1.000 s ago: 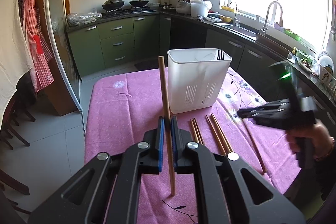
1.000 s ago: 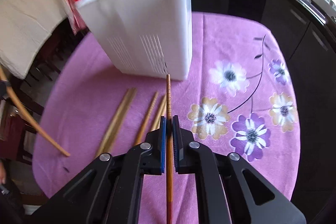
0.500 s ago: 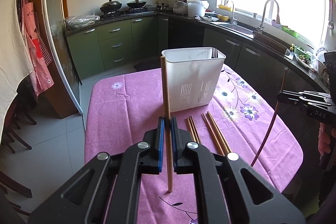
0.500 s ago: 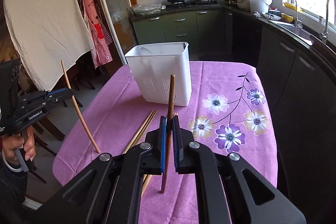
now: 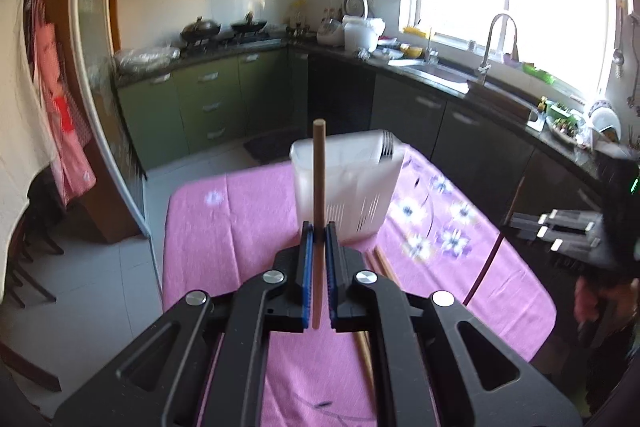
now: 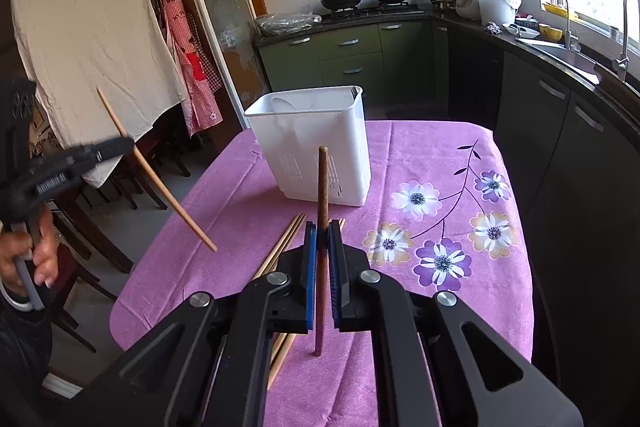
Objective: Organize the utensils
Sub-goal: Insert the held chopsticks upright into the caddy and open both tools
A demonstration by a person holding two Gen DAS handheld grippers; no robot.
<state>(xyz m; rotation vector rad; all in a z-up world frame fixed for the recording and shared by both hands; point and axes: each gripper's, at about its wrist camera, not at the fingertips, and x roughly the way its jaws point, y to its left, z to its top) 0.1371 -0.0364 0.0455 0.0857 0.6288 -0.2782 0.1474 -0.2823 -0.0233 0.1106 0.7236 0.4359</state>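
Note:
My left gripper (image 5: 316, 231) is shut on a light wooden chopstick (image 5: 319, 179), held upright above the table. It also shows in the right wrist view (image 6: 124, 145), at the left, with its chopstick (image 6: 160, 179) slanting down. My right gripper (image 6: 322, 231) is shut on a dark brown chopstick (image 6: 322, 187), held upright. It shows at the right of the left wrist view (image 5: 516, 221) with its chopstick (image 5: 492, 255). A white slotted utensil holder (image 6: 316, 143) stands on the table beyond both grippers, with a fork (image 5: 387, 141) in it. Several chopsticks (image 6: 282, 247) lie on the cloth before it.
The table has a pink flowered cloth (image 6: 440, 187). Dark chairs (image 6: 92, 227) stand to its left. Green kitchen cabinets (image 6: 352, 55), a stove with pans (image 6: 364, 1) and a sink counter (image 6: 560, 47) run behind and to the right.
Both grippers have risen with their chopsticks. The right gripper, which looked down at the cloth a second ago, has tilted up to level. The left view has lifted and blurred.

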